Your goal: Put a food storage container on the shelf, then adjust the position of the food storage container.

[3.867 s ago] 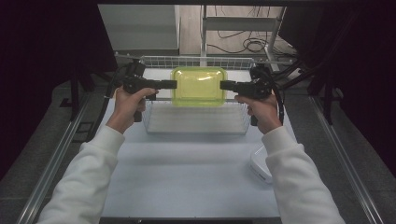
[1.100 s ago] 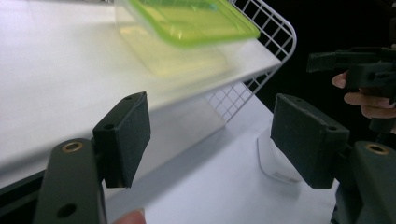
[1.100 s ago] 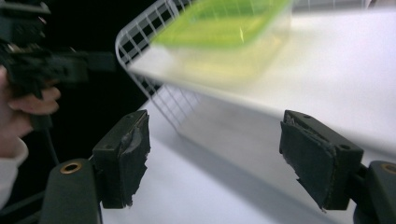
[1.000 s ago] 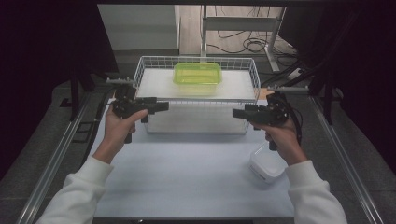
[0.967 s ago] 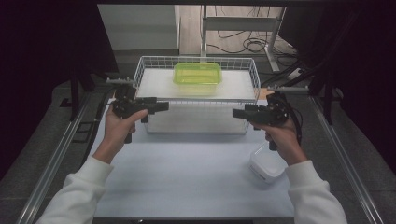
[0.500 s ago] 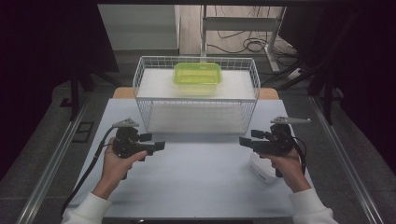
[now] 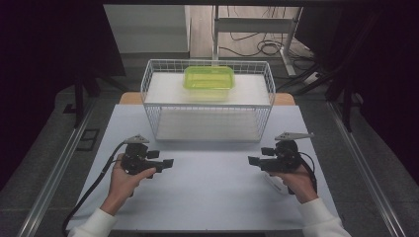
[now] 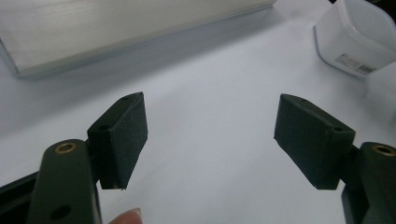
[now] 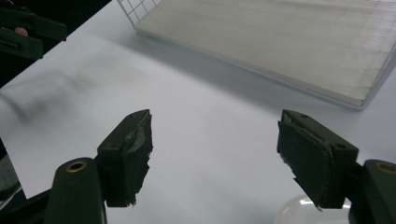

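Note:
A yellow-green lidded container (image 7: 208,79) rests in the white wire basket (image 7: 148,94), towards its far side. My left gripper (image 7: 168,162) hovers low over the white table in front of the basket, pointing right. Its jaws are open (image 8: 210,107) with only bare table between them. My right gripper (image 7: 253,160) mirrors it on the right side, pointing left. It is also open (image 9: 215,121) with nothing held. Both grippers are well clear of the basket.
A small clear-white tub (image 7: 272,181) sits on the table just beneath my right hand. The same tub (image 8: 359,37) lies ahead of the left gripper. The basket's pale floor panel (image 9: 280,46) lies ahead of the right gripper. Dark floor and metal rails flank the table.
Earlier both grippers held the yellow-green container over the basket. It now sits in the basket, and both hands have dropped down and back towards the near table.

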Demonstrator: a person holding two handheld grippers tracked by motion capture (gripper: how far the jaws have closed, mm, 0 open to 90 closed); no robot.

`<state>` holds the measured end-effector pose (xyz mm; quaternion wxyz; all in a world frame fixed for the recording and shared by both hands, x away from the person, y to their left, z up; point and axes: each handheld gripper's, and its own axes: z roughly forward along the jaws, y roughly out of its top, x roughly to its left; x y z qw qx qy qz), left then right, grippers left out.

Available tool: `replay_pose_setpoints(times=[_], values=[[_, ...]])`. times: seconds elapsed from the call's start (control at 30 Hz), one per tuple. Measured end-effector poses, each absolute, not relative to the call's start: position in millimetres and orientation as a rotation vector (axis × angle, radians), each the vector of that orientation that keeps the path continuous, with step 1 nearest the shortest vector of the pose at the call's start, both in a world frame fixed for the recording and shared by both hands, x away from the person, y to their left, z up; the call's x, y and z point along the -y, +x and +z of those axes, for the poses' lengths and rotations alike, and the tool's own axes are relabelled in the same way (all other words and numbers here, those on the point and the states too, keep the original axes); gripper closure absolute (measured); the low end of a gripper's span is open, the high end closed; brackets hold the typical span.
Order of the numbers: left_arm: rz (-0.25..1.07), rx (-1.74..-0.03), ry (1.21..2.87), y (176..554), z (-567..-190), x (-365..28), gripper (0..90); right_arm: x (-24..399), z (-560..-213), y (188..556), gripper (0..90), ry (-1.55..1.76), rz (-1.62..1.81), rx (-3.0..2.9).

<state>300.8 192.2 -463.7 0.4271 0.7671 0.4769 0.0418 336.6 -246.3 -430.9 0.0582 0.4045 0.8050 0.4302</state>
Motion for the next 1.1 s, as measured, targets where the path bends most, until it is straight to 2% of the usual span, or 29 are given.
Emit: replay_pose_setpoints(times=[0.67,1.1], values=[[0.104,-1.221,1.914,298,-468,-192,24.2,249,-431,337,26.8,1.238,1.307,-2.432],[0.114,-1.188,1.947,295,-467,-186,23.7,278,-426,347,26.7,1.326,1.287,-2.334]])
